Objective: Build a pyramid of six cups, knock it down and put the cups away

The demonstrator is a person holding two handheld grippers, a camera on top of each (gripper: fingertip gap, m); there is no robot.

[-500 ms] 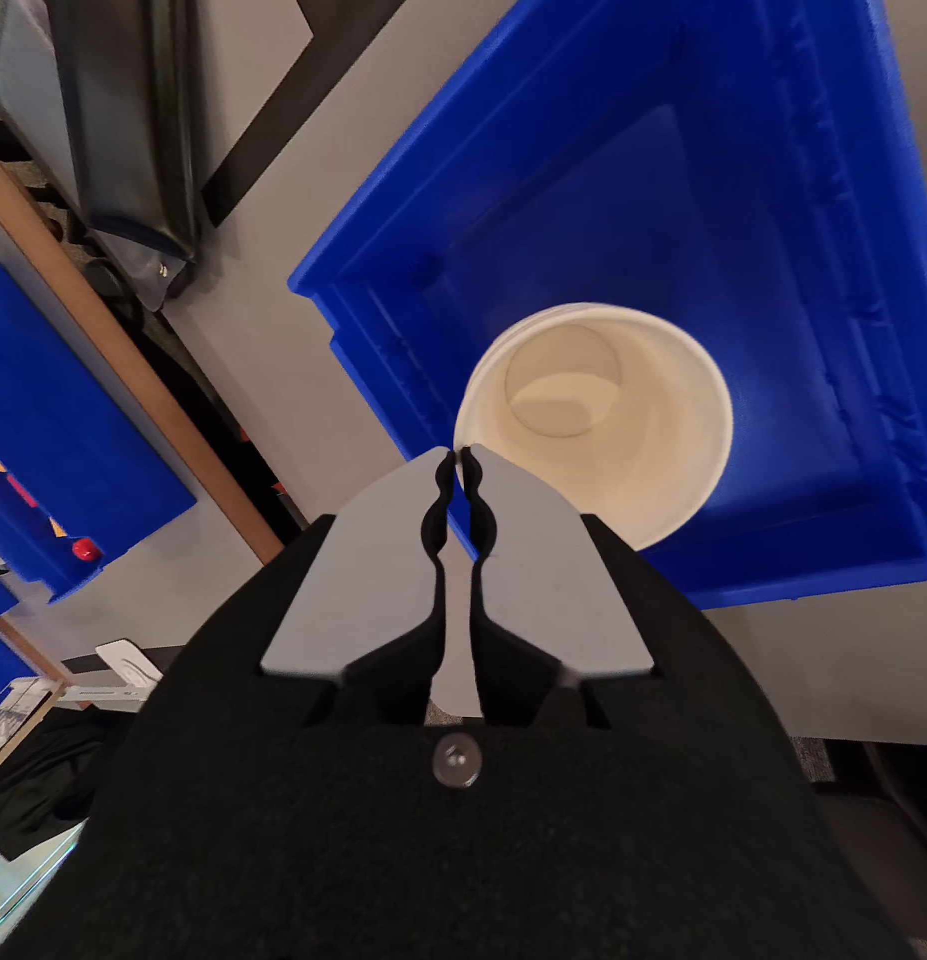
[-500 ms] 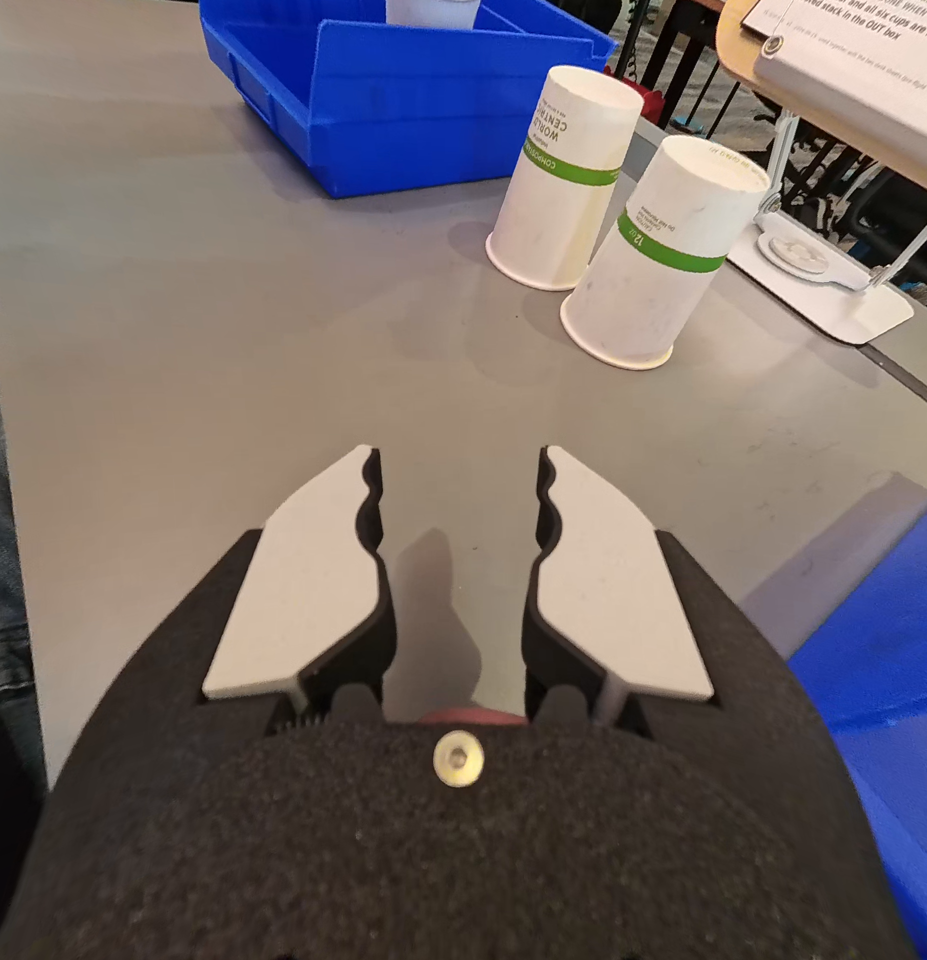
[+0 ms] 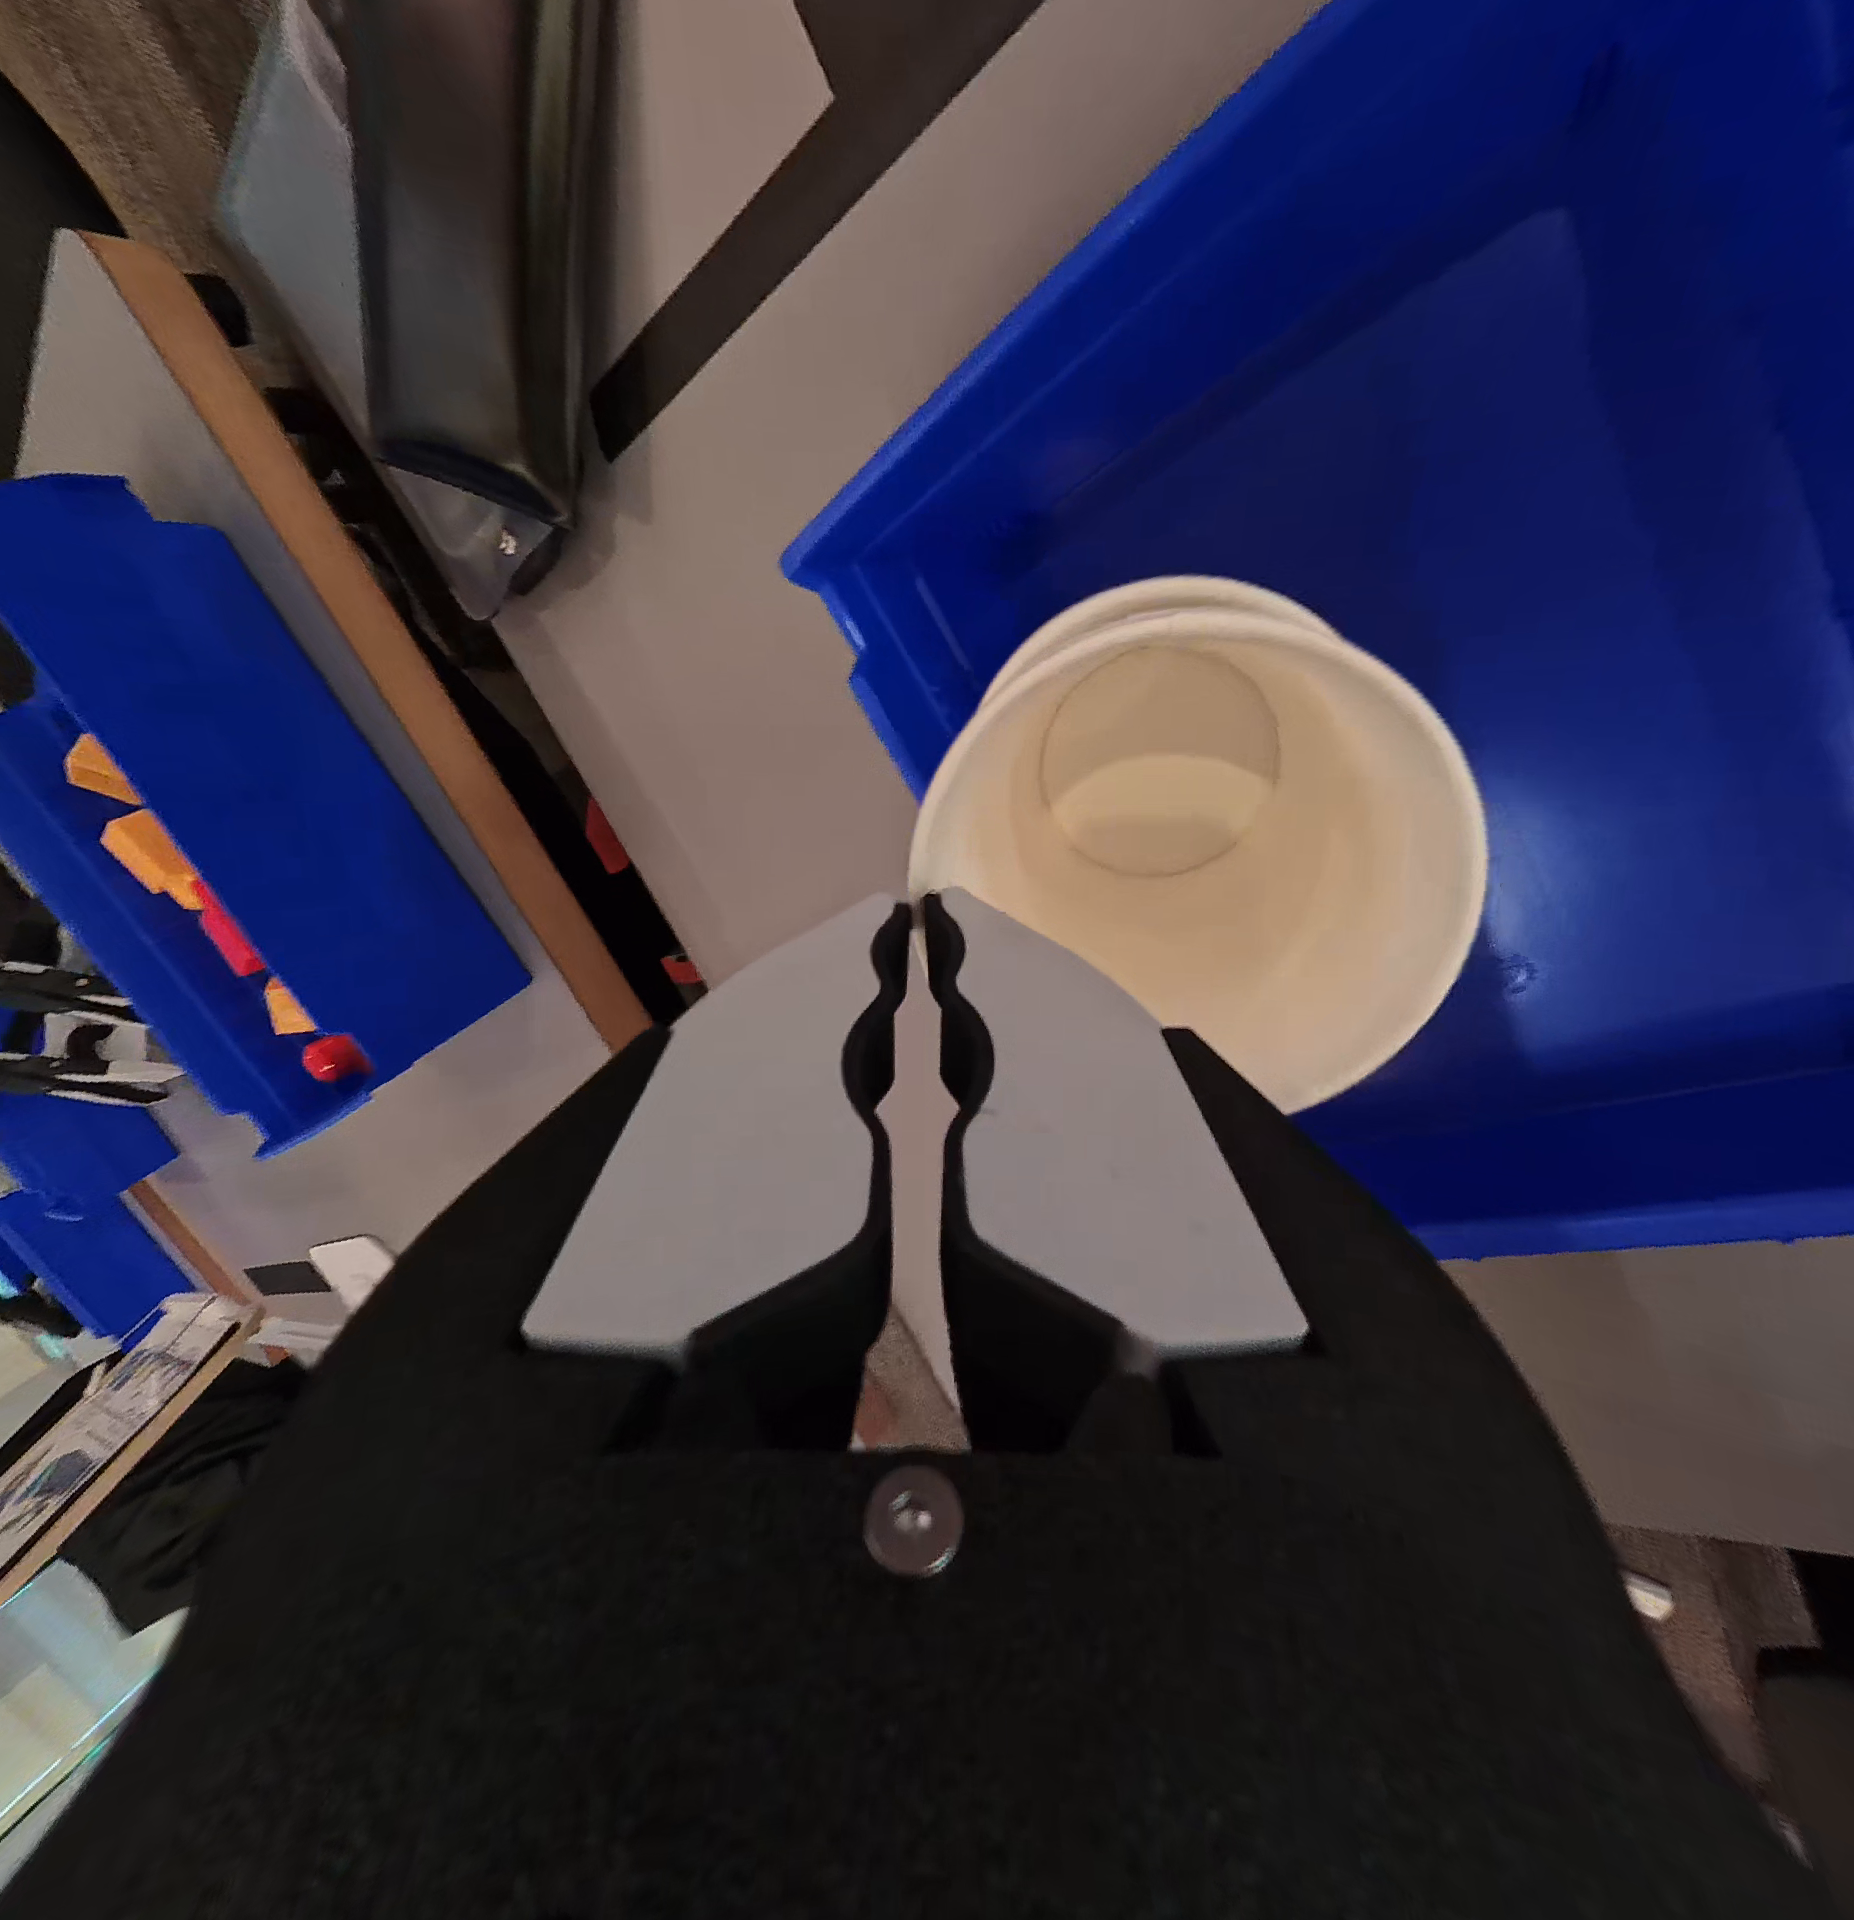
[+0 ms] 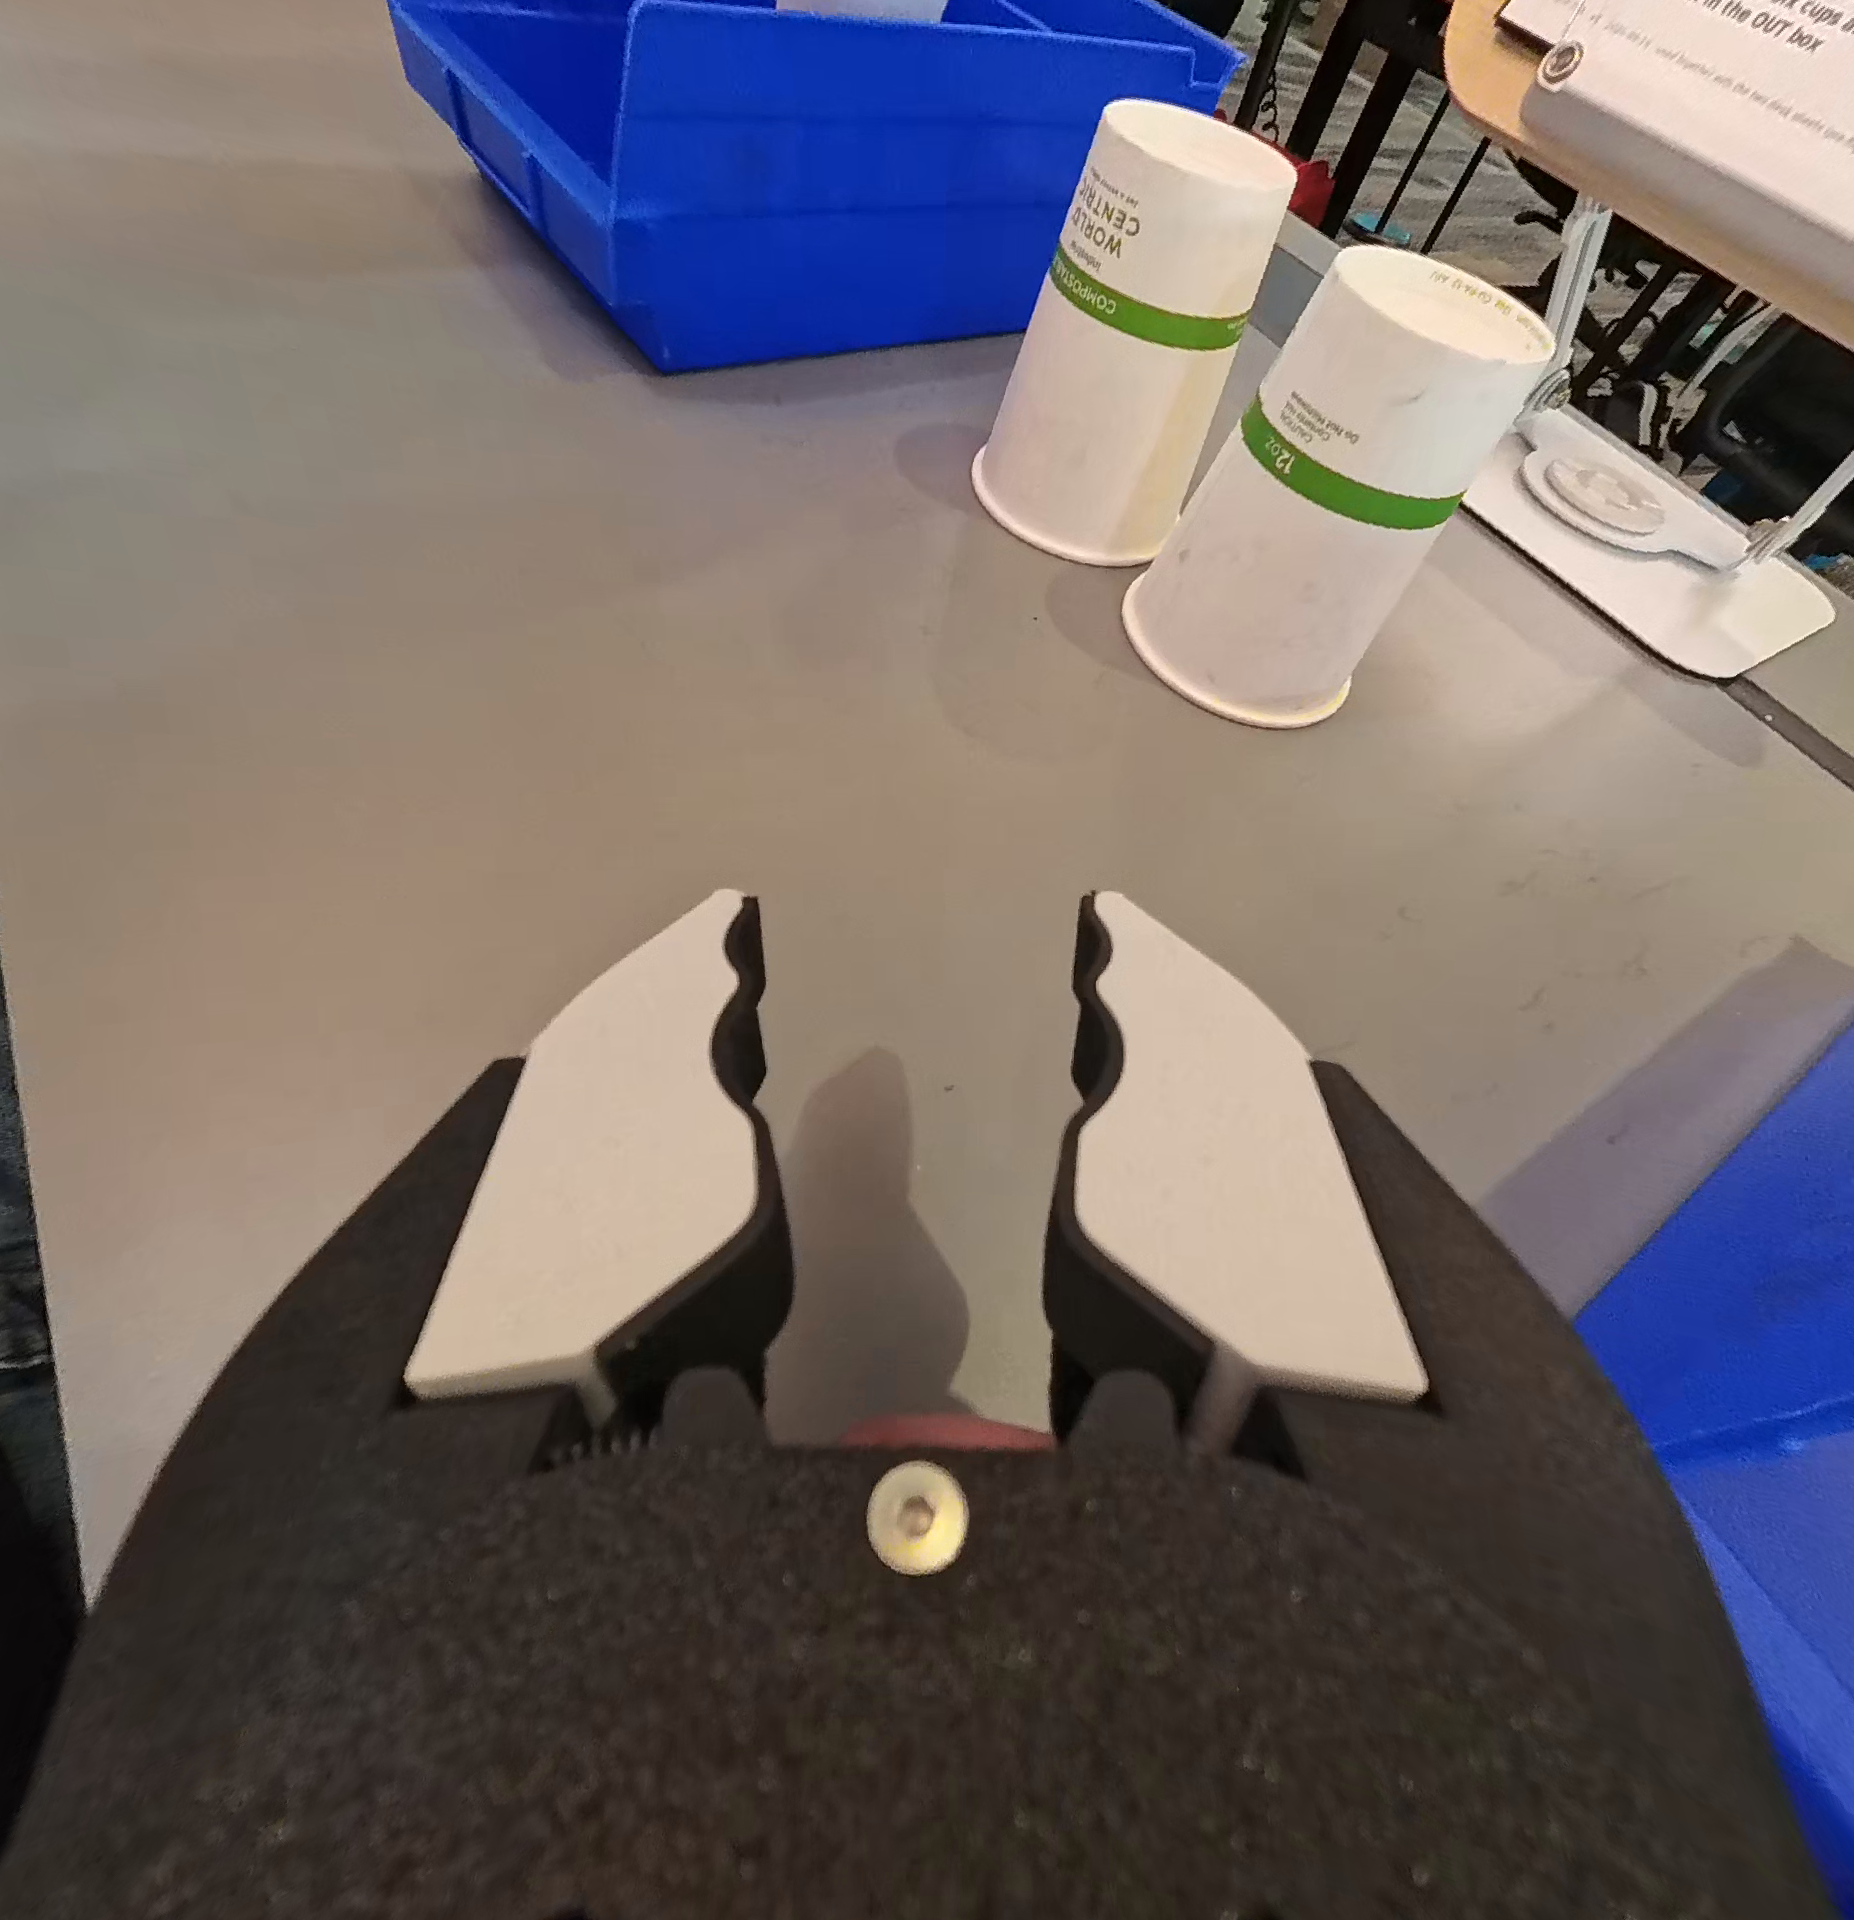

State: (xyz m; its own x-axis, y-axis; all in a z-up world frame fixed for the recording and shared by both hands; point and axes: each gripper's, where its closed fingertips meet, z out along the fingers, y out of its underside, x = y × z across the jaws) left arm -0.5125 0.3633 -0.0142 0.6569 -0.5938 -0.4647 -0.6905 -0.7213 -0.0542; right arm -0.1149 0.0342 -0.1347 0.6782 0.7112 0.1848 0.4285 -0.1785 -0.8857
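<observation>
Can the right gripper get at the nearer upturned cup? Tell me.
Probably yes. The right gripper is open, and only bare table lies between it and the nearer cup.

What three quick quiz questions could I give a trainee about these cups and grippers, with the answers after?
1. True or false: the left gripper is pinching the rim of a stack of cups above the blue bin.
2. How many cups stand upside down on the table: A one, B two, C four?
3. Fill in: the right gripper is ____ and holds nothing.

Key:
1. True.
2. B: the far cup and the near cup.
3. Open.
</observation>
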